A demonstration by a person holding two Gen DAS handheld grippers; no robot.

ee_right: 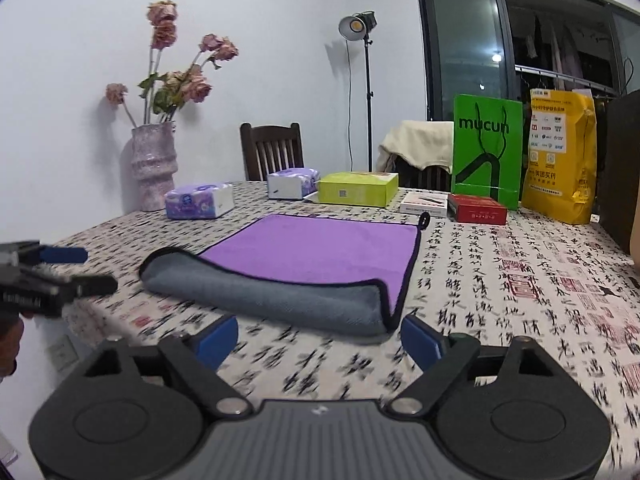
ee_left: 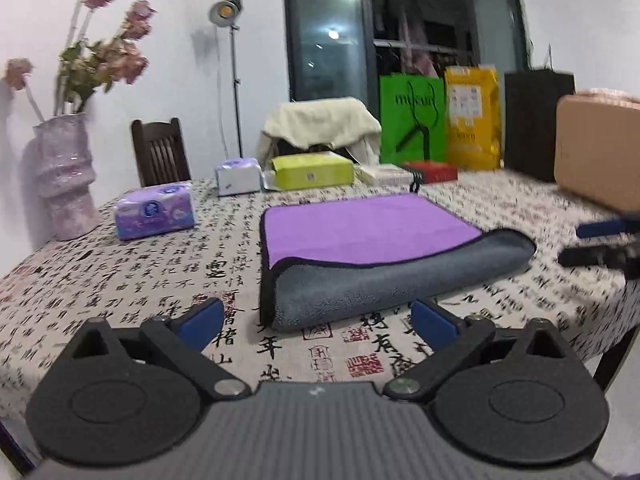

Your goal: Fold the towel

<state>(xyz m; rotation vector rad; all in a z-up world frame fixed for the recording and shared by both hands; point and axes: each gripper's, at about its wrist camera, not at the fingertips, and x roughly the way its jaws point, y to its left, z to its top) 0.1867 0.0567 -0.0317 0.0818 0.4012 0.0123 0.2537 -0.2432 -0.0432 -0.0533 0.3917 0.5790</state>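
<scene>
A: What does the left claw (ee_left: 318, 318) look like?

B: Matte black linkage arms on two round black discs; silver pivot screws at the joints; blue pads (ee_left: 202, 322) on the fingertips; a ribbed grey body behind, with a small white mark.

A: And the right claw (ee_right: 318, 338)?

B: The same build; black arms, blue pads (ee_right: 420, 342), silver screws, ribbed grey housing; a bit of skin shows at the left edge.

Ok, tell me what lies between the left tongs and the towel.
Nothing but bare printed tablecloth, as the left wrist view shows: the open left tongs sit just short of the towel, not touching it.
</scene>
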